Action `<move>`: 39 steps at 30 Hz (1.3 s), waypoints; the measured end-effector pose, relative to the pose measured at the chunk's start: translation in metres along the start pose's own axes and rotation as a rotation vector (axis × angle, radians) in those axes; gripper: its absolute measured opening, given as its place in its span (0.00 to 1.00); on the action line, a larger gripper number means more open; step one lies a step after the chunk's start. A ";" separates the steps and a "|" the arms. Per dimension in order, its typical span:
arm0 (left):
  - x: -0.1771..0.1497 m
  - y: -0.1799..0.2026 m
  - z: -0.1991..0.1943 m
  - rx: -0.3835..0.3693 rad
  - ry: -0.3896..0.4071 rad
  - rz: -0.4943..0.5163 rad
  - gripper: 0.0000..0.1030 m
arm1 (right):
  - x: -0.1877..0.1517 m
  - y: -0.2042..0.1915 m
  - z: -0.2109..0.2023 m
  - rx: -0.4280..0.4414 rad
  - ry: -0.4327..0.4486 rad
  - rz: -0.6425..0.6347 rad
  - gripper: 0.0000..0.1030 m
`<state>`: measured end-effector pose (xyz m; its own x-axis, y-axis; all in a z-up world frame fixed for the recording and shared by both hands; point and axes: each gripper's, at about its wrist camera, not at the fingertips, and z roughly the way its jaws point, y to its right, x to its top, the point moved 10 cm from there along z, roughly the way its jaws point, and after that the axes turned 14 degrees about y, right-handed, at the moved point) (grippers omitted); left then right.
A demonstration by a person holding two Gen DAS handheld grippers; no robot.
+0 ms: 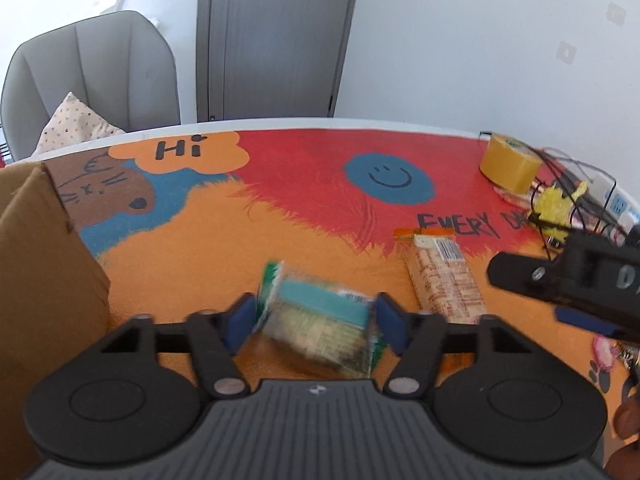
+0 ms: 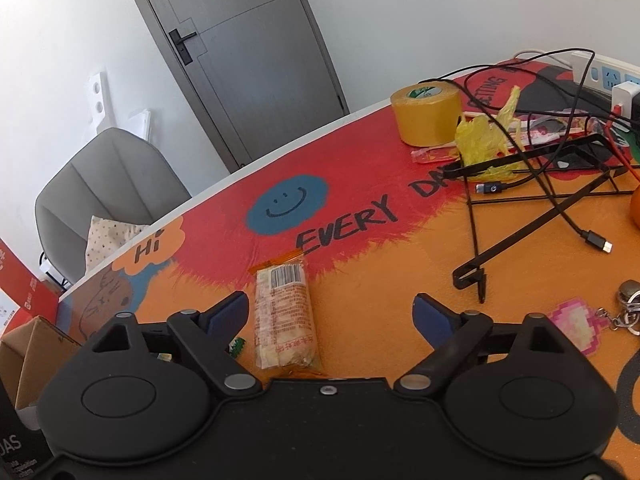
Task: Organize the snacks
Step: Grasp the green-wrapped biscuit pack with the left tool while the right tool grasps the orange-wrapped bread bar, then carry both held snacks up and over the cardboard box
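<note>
A green and teal snack packet [image 1: 320, 316] sits blurred and tilted between the blue pads of my left gripper [image 1: 316, 320], and both pads press on its ends. An orange wrapped snack bar [image 1: 444, 276] lies flat on the colourful table mat [image 1: 304, 200], just right of that. In the right wrist view the same orange bar [image 2: 286, 312] lies lengthwise between the fingers of my right gripper [image 2: 330, 308], close to the left finger. The jaws stand wide apart and touch nothing. A green corner of the other packet [image 2: 237, 346] peeks out beside that finger.
An open brown cardboard box [image 1: 40, 280] stands at the table's left edge. At the back right are a yellow tape roll [image 2: 426, 114], a yellow bag [image 2: 484, 136], tangled cables and a black wire rack [image 2: 540, 200]. A pink keychain [image 2: 576, 326] lies near right. A grey chair [image 1: 92, 76] stands behind the table.
</note>
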<state>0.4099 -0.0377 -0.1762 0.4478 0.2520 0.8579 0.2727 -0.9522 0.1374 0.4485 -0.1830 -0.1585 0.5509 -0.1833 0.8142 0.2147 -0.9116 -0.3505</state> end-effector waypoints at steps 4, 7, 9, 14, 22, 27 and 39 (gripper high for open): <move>0.004 -0.007 -0.005 0.011 0.000 -0.029 0.45 | -0.004 -0.006 0.003 0.003 -0.015 -0.005 0.78; 0.008 -0.013 -0.010 0.022 0.011 -0.054 0.44 | -0.007 -0.011 0.005 0.003 -0.022 -0.016 0.73; 0.011 -0.017 -0.014 0.028 0.019 -0.066 0.44 | -0.009 -0.014 0.005 0.002 -0.028 -0.025 0.70; 0.016 -0.024 -0.022 0.036 0.031 -0.094 0.44 | -0.018 -0.020 0.011 -0.002 -0.047 -0.064 0.64; 0.017 -0.029 -0.033 0.030 0.035 -0.112 0.44 | -0.028 -0.023 0.008 -0.011 -0.049 -0.116 0.34; 0.019 -0.029 -0.045 0.022 0.051 -0.124 0.44 | -0.022 -0.021 -0.010 0.009 -0.005 -0.091 0.34; 0.033 -0.030 -0.095 -0.008 0.128 -0.143 0.44 | -0.007 -0.036 -0.063 0.065 0.079 -0.057 0.34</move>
<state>0.3357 -0.0172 -0.1047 0.2928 0.3616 0.8852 0.3189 -0.9097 0.2662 0.3860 -0.1715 -0.1226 0.4710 -0.1625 0.8670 0.2972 -0.8962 -0.3294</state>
